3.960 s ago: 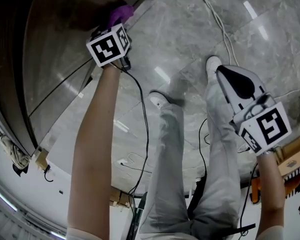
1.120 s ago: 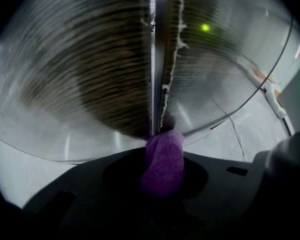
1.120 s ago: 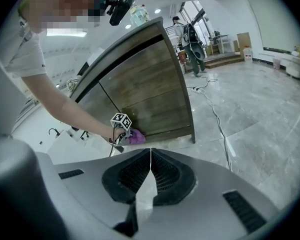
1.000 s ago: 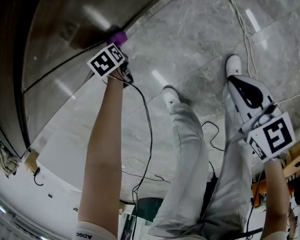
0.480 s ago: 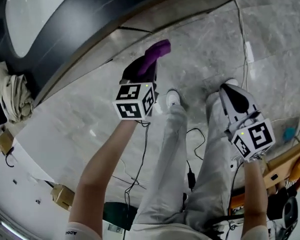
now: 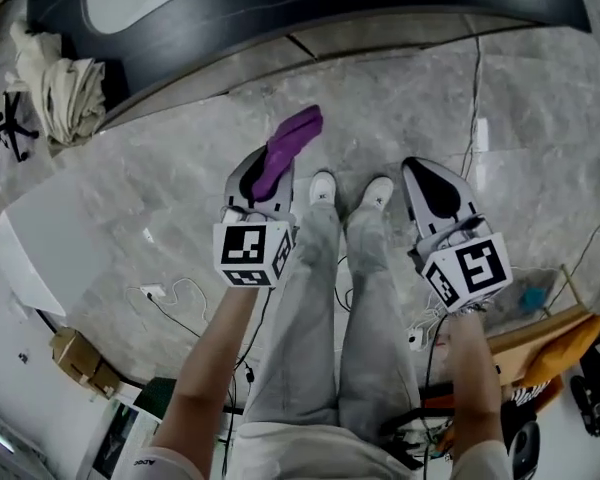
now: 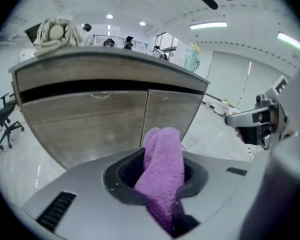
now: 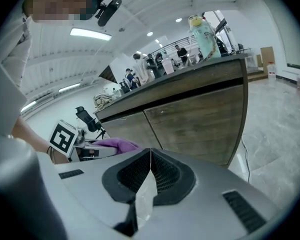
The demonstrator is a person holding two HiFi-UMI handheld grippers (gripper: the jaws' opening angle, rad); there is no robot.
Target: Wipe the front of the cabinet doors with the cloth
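Left gripper (image 6: 263,176) clamping purple cloth (image 6: 294,136) — cloth poking out past jaw tips. Cabinet doors (image 7: 95,126) standing ahead of it, apart from cloth. Right gripper (image 6: 432,190) hovering alongside — jaws pressing together, gripping nothing.

No legible text, labels, brands or numbers in any view.

Purple cloth (image 7: 162,151) clamped between left gripper (image 7: 157,176) jaws; wooden cabinet doors (image 7: 115,121) ahead, untouched.
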